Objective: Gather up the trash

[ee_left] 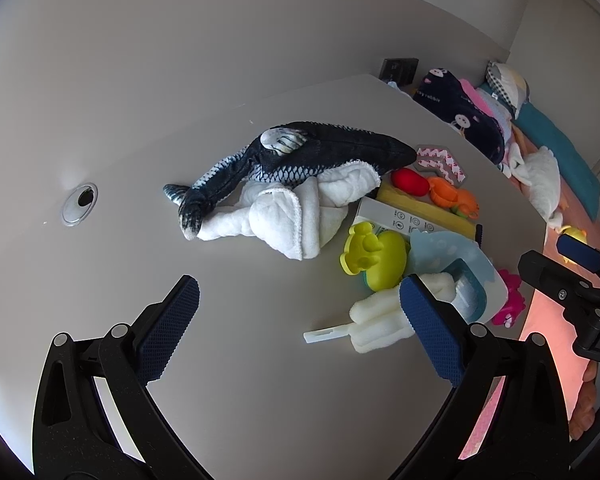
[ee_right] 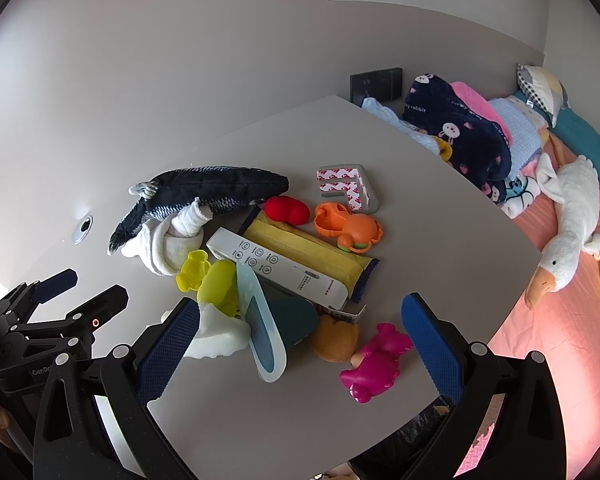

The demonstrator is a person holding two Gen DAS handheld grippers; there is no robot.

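Observation:
A pile of items lies on the grey table (ee_left: 112, 264). A white foam piece (ee_left: 380, 320) on a plastic stick lies just right of my open left gripper (ee_left: 298, 300), touching its right finger. Behind it are a pale blue silicone pocket (ee_left: 456, 264), a white printed box (ee_right: 280, 272) and a yellow wrapper (ee_right: 312, 248). My right gripper (ee_right: 300, 312) is open and empty above the pocket (ee_right: 260, 328), with a pink toy (ee_right: 374, 364) and a brown toy (ee_right: 336, 338) between its fingers' lines. Each gripper shows in the other's view, the left gripper (ee_right: 80, 288) and the right gripper (ee_left: 572, 264).
A plush fish (ee_left: 300, 156) rests on a white towel (ee_left: 296, 216). Lime moulds (ee_left: 376, 256), a red toy (ee_right: 286, 210), an orange crab (ee_right: 348, 228) and a taped corner guard (ee_right: 348, 188) sit around. A bed with blankets and a plush goose (ee_right: 568, 232) lies right. Dark crinkled plastic (ee_right: 404, 440) shows below the table edge.

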